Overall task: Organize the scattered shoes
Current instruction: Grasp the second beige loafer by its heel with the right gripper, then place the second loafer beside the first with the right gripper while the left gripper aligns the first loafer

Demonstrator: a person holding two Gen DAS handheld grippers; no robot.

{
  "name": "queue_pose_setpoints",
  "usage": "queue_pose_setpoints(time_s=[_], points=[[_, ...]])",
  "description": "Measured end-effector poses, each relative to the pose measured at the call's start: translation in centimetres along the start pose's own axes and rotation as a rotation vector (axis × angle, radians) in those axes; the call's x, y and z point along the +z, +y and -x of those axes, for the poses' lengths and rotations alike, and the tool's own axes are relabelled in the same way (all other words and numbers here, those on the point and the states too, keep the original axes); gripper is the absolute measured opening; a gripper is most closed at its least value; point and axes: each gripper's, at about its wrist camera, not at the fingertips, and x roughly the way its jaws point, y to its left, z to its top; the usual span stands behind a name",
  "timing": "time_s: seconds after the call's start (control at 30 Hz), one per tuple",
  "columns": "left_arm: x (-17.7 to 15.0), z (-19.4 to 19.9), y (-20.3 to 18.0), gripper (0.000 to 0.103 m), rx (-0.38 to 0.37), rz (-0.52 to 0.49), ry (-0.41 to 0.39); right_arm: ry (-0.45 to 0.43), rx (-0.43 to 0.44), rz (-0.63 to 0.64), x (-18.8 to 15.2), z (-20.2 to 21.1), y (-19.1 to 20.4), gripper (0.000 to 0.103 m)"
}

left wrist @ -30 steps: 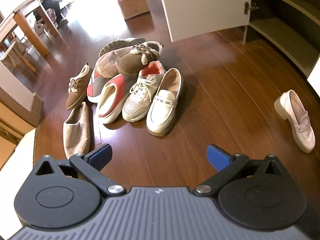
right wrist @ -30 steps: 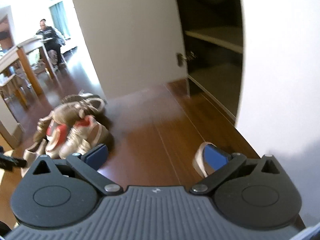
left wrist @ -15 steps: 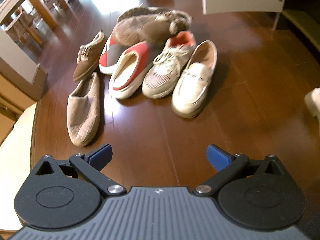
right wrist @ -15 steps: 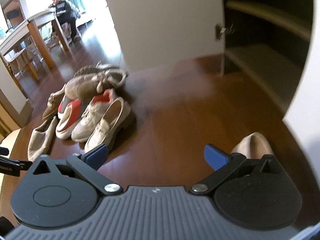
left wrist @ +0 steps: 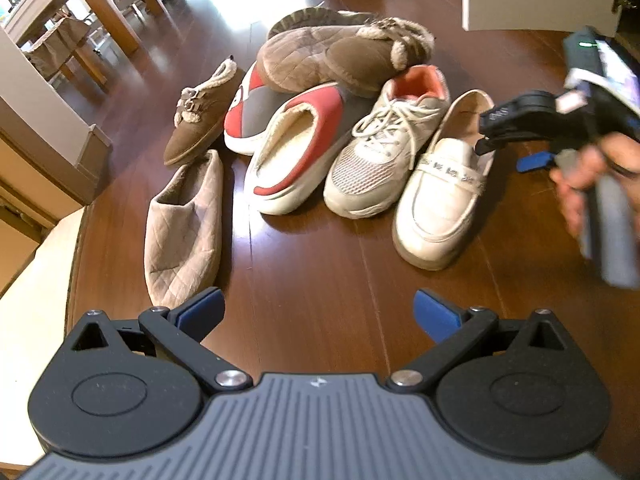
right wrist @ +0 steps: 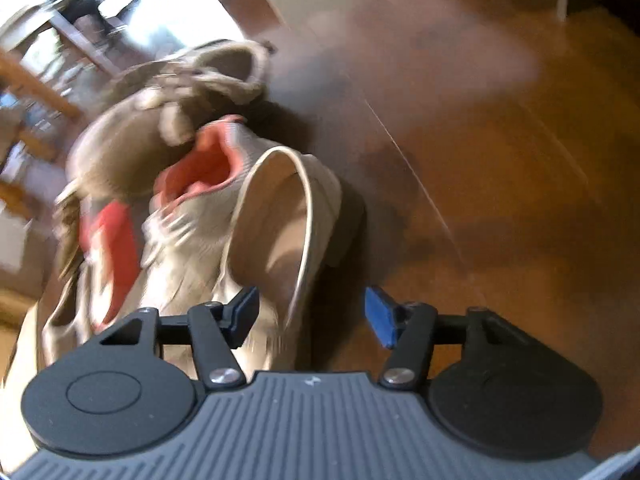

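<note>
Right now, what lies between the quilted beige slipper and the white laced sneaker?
The left wrist view shows one shoe there: the red-and-white fleece-lined clog, between the quilted beige slipper and the white laced sneaker.

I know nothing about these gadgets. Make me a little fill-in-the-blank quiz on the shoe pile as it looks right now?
1. The cream loafer lies at the pile's ____ end, seen from the left camera.
2. The laced sneaker has a ____ lining.
3. The quilted beige slipper lies on the ____.
4. The right gripper is closing over the ____ edge.

Missing words: right; pink; floor; loafer's
</note>
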Motion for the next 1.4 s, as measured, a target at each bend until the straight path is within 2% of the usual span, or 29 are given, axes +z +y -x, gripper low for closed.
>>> queue_pose_setpoints(time_s=[0.03, 0.07, 0.1, 0.13, 0.2, 0.27, 0.33, 0.4, 0.5, 0.57, 0.63, 0.67, 0.7, 0.73, 0.77, 0.87, 1.0, 1.03, 1.07, 1.1, 1.13, 1.2, 1.23, 1.3, 1.4], points=[[-0.1, -0.5, 0.1, 0.102, 0.003, -0.001, 0.014, 0.015, -0.018, -0.011, 0.2, -1.3, 0.3, 0.039], [-0.3, -1.0, 0.2, 0.102, 0.007, -0.002, 0.027, 0.027, -0.021, -0.015, 0.2, -2.2, 0.4, 0.019], [-0.4, -1.5, 0.3, 0.102, 0.012, -0.002, 0.042, 0.031, -0.001, -0.017, 0.2, -2.8, 0.5, 0.014], [-0.5, -2.0, 0.4, 0.102, 0.021, 0.000, 0.059, 0.032, 0.016, 0.003, 0.1, -3.1, 0.7, 0.015], [-0.5, -2.5, 0.4, 0.102, 0.026, 0.003, 0.079, 0.034, 0.034, 0.094, -0.1, -2.7, 1.0, 0.005], [-0.2, -2.2, 0.2, 0.102, 0.019, 0.000, 0.073, 0.059, 0.106, 0.217, -0.6, -1.5, 0.2, 0.005], [0.0, -1.8, -0.4, 0.102, 0.015, -0.015, 0.059, 0.065, 0.132, 0.358, -1.7, 1.0, -1.1, 0.006], [0.5, -1.3, -1.4, 0.102, 0.007, -0.038, 0.048, 0.067, 0.151, 0.434, -2.7, 3.2, -3.0, 0.005], [0.8, -0.9, -3.5, 0.102, -0.049, -0.072, 0.051, 0.130, 0.183, 0.552, -4.6, 7.2, -7.3, 0.004], [1.1, -1.2, -7.2, 0.102, -0.136, -0.098, 0.080, 0.172, 0.192, 0.615, -5.7, 9.3, -9.9, 0.006], [1.3, -1.7, -10.5, 0.102, -0.209, -0.130, 0.101, 0.159, 0.133, 0.677, -7.3, 11.2, -12.1, 0.014], [1.4, -2.0, -12.3, 0.102, -0.230, -0.150, 0.100, 0.130, 0.100, 0.683, -7.8, 11.9, -12.7, 0.045], [1.6, -2.3, -14.0, 0.102, -0.252, -0.169, 0.100, 0.082, 0.064, 0.661, -8.7, 13.2, -13.8, 0.062], [1.7, -2.5, -15.4, 0.102, -0.267, -0.184, 0.099, 0.018, 0.024, 0.616, -10.1, 14.9, -15.1, 0.085], [1.7, -2.8, -16.2, 0.102, -0.270, -0.192, 0.098, -0.023, 0.007, 0.580, -11.7, 16.2, -16.2, 0.092], [2.2, -4.5, -19.2, 0.101, -0.272, -0.201, 0.113, -0.054, 0.014, 0.520, -18.1, 18.5, -18.4, 0.095], [3.6, -7.8, -22.3, 0.096, -0.260, -0.191, 0.180, -0.069, -0.067, 0.568, -24.1, 17.5, -17.5, 0.096], [3.8, -8.3, -22.6, 0.087, -0.251, -0.188, 0.190, -0.074, -0.091, 0.583, -24.8, 17.1, -17.2, 0.097], [3.9, -8.8, -22.8, 0.073, -0.245, -0.187, 0.204, -0.078, -0.117, 0.595, -25.2, 16.4, -16.7, 0.098], [4.2, -9.5, -23.1, 0.070, -0.248, -0.184, 0.226, -0.082, -0.140, 0.607, -25.5, 15.8, -16.2, 0.098], [4.3, -9.9, -23.2, 0.060, -0.262, -0.178, 0.248, -0.090, -0.164, 0.623, -25.6, 15.3, -15.8, 0.098], [4.5, -10.2, -23.4, 0.038, -0.308, -0.154, 0.282, -0.083, -0.168, 0.633, -26.0, 14.5, -15.7, 0.082], [4.5, -10.1, -23.6, 0.015, -0.324, -0.150, 0.291, -0.072, -0.150, 0.623, -26.0, 14.3, -15.8, 0.082], [4.4, -9.7, -24.1, 0.013, -0.350, -0.154, 0.303, -0.080, -0.140, 0.638, -26.3, 15.0, -16.2, 0.077], [3.4, -8.3, -26.4, 0.013, -0.373, -0.242, 0.287, -0.076, -0.140, 0.630, -26.6, 16.6, -17.8, 0.075]])
